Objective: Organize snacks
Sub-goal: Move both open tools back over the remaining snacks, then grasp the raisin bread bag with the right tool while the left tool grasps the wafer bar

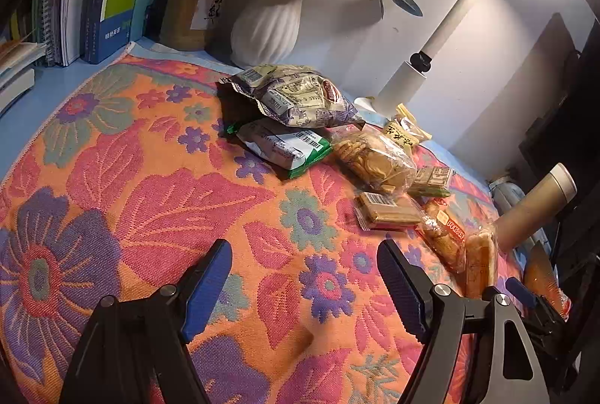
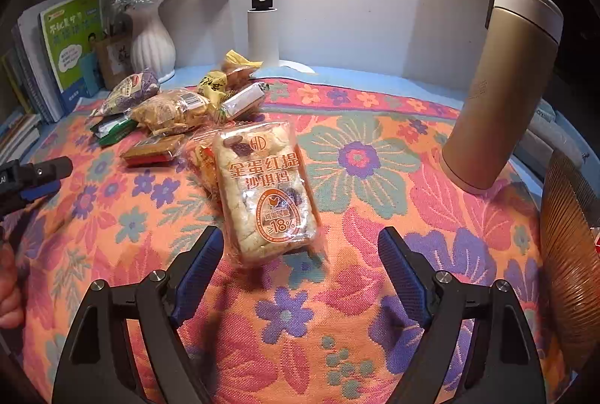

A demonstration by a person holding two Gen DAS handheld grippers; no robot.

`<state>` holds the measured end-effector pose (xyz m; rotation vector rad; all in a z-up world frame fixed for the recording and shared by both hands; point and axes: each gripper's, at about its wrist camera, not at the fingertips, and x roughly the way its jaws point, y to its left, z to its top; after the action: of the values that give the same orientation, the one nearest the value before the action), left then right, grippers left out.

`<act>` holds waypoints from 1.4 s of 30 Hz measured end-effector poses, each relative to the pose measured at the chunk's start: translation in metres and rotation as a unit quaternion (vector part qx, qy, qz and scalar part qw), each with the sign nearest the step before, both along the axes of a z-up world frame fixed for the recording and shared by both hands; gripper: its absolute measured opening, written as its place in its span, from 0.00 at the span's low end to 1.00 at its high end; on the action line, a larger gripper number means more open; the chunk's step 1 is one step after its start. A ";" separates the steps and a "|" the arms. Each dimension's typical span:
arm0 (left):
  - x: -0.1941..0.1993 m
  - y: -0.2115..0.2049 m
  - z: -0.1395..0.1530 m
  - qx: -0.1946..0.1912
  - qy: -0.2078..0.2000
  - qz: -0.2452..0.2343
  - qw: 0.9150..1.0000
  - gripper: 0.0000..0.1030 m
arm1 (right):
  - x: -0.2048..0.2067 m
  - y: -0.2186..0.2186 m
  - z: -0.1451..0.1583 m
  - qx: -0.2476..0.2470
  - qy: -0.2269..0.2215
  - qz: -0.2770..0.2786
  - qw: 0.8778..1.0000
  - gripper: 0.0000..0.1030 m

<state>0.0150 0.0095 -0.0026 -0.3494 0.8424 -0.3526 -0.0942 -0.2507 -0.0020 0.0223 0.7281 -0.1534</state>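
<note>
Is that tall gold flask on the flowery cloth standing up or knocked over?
Upright: the tall gold metal flask stands on its base on the flowered cloth, lid on top.

The setting is a home study desk set against a plain wall; a row of books stands upright at the back left; a pen holder and a white vase of artificial flowers sit beside them; a lit desk lamp stands at the wall; a flowered cloth covers the surface; a flask stands on it.
</note>
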 end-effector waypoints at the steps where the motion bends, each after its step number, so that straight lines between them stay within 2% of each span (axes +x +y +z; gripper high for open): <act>1: 0.000 0.000 0.000 0.000 0.001 0.000 1.000 0.75 | 0.000 0.000 0.000 0.001 0.000 0.000 1.000 0.82; 13: -0.001 -0.006 0.000 0.014 -0.001 -0.006 1.000 0.75 | 0.000 -0.005 0.000 0.018 0.002 -0.001 1.000 0.82; 17: 0.001 -0.012 -0.001 0.033 0.007 -0.014 0.999 0.75 | 0.000 -0.005 0.000 0.022 0.004 0.002 1.000 0.82; 20: 0.005 -0.021 0.002 0.055 0.025 -0.034 0.998 0.75 | 0.002 -0.009 0.000 0.046 0.014 0.011 0.999 0.82; 23: 0.010 -0.037 0.010 0.070 0.034 -0.074 0.994 0.75 | 0.010 -0.017 0.000 0.088 0.028 0.019 0.996 0.82; 26: 0.020 -0.061 0.017 0.120 0.011 -0.107 0.987 0.75 | 0.021 -0.022 0.001 0.122 0.029 0.028 0.992 0.82; 29: 0.033 -0.082 0.016 0.148 -0.007 -0.136 0.980 0.75 | 0.029 -0.015 0.000 0.102 0.030 0.027 0.994 0.82; 34: 0.059 -0.105 0.010 0.154 -0.015 -0.161 0.975 0.75 | 0.033 -0.008 -0.001 0.081 0.027 0.037 0.996 0.82; 35: 0.063 -0.107 0.008 0.154 -0.016 -0.166 0.974 0.75 | 0.034 -0.010 -0.002 0.083 0.029 0.035 0.995 0.81; 36: 0.067 -0.110 0.005 0.152 -0.013 -0.175 0.973 0.75 | 0.035 -0.011 -0.003 0.086 0.033 0.034 0.995 0.75; 37: 0.069 -0.113 0.004 0.152 -0.011 -0.179 0.972 0.75 | 0.035 -0.013 -0.004 0.091 0.036 0.034 0.995 0.64; 38: 0.070 -0.115 0.003 0.154 -0.011 -0.179 0.972 0.75 | 0.036 -0.015 -0.005 0.098 0.038 0.036 0.994 0.60; 39: 0.069 -0.116 0.002 0.157 -0.011 -0.182 0.971 0.73 | 0.036 -0.016 -0.006 0.106 0.039 0.038 0.993 0.57; 40: 0.067 -0.117 0.003 0.161 -0.014 -0.187 0.969 0.65 | 0.035 -0.017 -0.006 0.111 0.037 0.038 0.992 0.55; 42: 0.059 -0.119 0.004 0.158 -0.012 -0.214 0.964 0.58 | 0.032 -0.019 -0.004 0.117 0.027 0.037 0.992 0.54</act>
<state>0.0739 -0.1095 0.0015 0.1402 0.9319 -0.6119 -0.0623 -0.2700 -0.0064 0.2148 0.7975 0.0026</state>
